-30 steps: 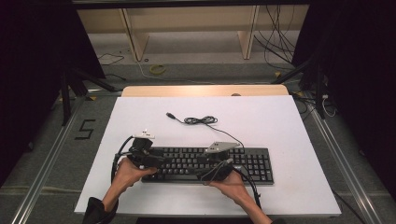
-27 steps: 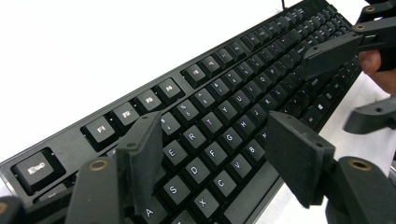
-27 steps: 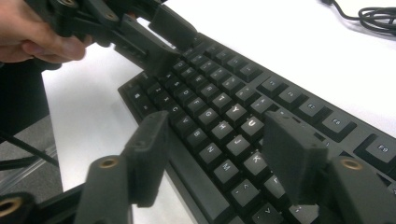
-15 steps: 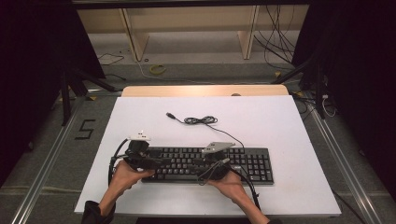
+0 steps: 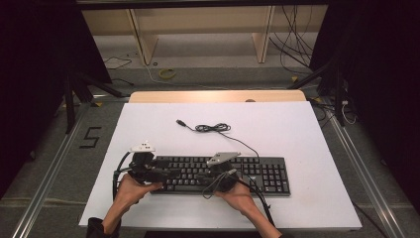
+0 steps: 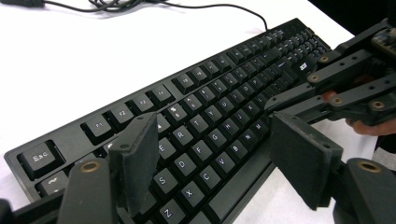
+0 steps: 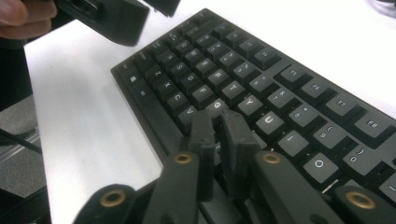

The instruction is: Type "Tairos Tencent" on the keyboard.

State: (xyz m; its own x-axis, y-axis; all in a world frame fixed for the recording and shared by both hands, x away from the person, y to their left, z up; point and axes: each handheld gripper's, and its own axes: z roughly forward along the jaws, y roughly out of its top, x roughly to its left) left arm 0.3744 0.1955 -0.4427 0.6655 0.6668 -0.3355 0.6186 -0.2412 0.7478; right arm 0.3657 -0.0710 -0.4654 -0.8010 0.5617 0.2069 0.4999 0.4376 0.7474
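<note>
A black keyboard (image 5: 267, 173) lies across the near half of the white table top (image 5: 307, 129). My left gripper (image 5: 171, 173) hangs over the keyboard's left end. In the left gripper view it (image 6: 215, 149) stands open, its wide pads (image 6: 137, 158) straddling the letter keys (image 6: 205, 149) with nothing between them; its jaws have just been opening a little. My right gripper (image 5: 207, 175) sits at the keyboard's middle. In the right gripper view it (image 7: 219, 128) is shut, tips nearly together just above the G and H keys (image 7: 217, 106), gripping nothing; its jaws have just been closing.
The keyboard's cable (image 5: 213, 128) runs back to a loose coil and a USB plug (image 5: 181, 122) on the table. Behind the table stand a wooden shelf (image 5: 198, 29) and floor cables. A "5" mark (image 5: 90, 137) is on the floor at left.
Both hands stay almost in place at the keyboard. The right gripper has edged slightly left along the keys.
</note>
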